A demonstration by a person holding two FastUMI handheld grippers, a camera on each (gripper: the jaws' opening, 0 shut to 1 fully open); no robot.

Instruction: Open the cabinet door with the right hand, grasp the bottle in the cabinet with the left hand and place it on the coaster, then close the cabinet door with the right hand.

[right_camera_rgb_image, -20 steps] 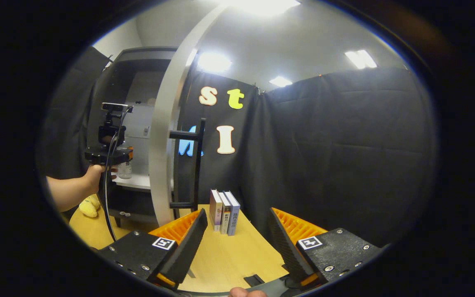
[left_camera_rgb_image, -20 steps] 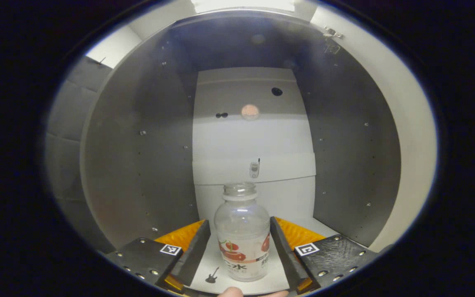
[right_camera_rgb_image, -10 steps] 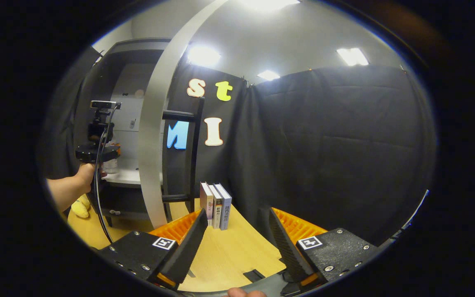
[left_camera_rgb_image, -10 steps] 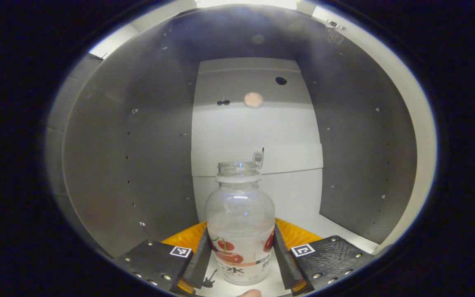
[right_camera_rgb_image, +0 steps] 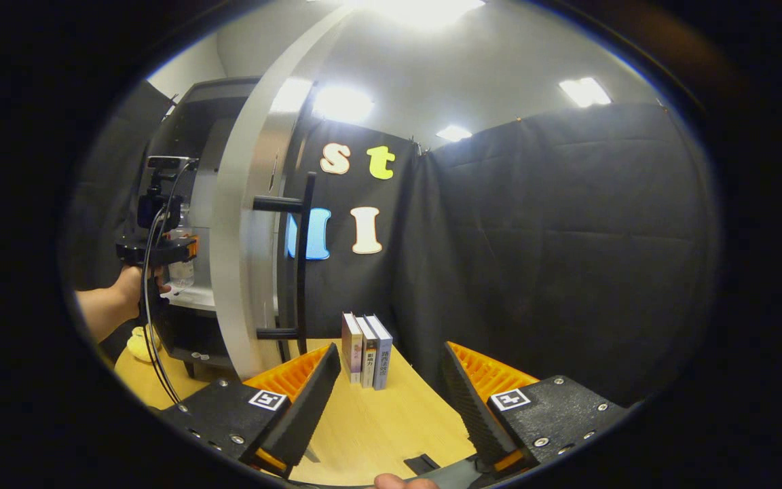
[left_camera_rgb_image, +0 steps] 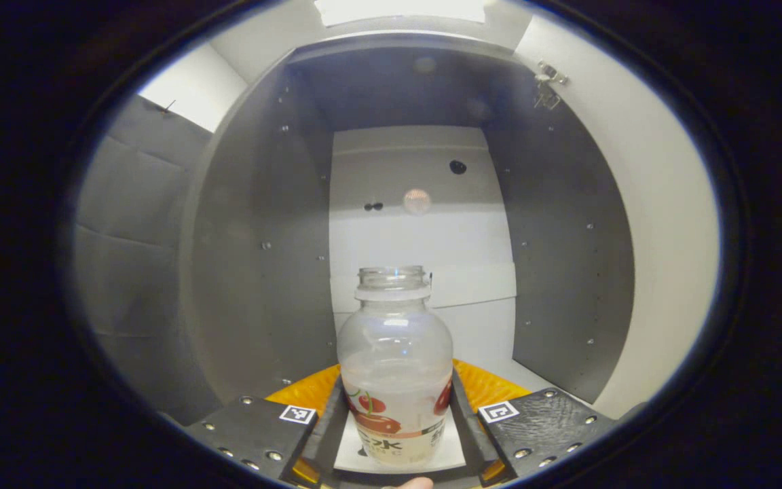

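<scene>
In the left gripper view, the left tool (left_camera_rgb_image: 396, 435) was clenched on the bottle (left_camera_rgb_image: 394, 367): both fingers (left_camera_rgb_image: 328, 428) pressed against the lower sides of the clear, capless bottle, at the height of its printed label. The bottle stood upright between them, with the white cabinet shelf (left_camera_rgb_image: 455, 445) showing just below its base; whether it touched the shelf could not be told. The tool pointed level and straight into the open cabinet (left_camera_rgb_image: 255, 258), whose grey side walls and pale back panel (left_camera_rgb_image: 418, 231) framed the bottle. A fingertip (left_camera_rgb_image: 413, 483) of the holding hand showed at the bottom edge.

In the right gripper view, the right tool (right_camera_rgb_image: 385, 401) was released, its fingers (right_camera_rgb_image: 309, 401) spread wide with nothing between them, held level above the wooden surface (right_camera_rgb_image: 377, 428) and aimed toward the black cloth wall (right_camera_rgb_image: 554, 258). A fingertip (right_camera_rgb_image: 391, 483) showed at the bottom edge here too. The cabinet door (right_camera_rgb_image: 241, 231) stood open and edge-on at left, its dark bar handle (right_camera_rgb_image: 303, 258) facing the tool and well apart from it. Three books (right_camera_rgb_image: 366, 350) stood upright on the surface just beside the foot of the door.

Farther off at left in that view, the person's forearm (right_camera_rgb_image: 102, 309) reached out level toward the cabinet mouth, the hand wrapped round the grip of the left tool (right_camera_rgb_image: 160, 250), a cable (right_camera_rgb_image: 150, 319) hanging down from it. The bottle (right_camera_rgb_image: 180, 261) sat at that tool's front end, over the edge of the white shelf (right_camera_rgb_image: 194, 297). A yellow soft object (right_camera_rgb_image: 138, 343) lay on the surface below the forearm
</scene>
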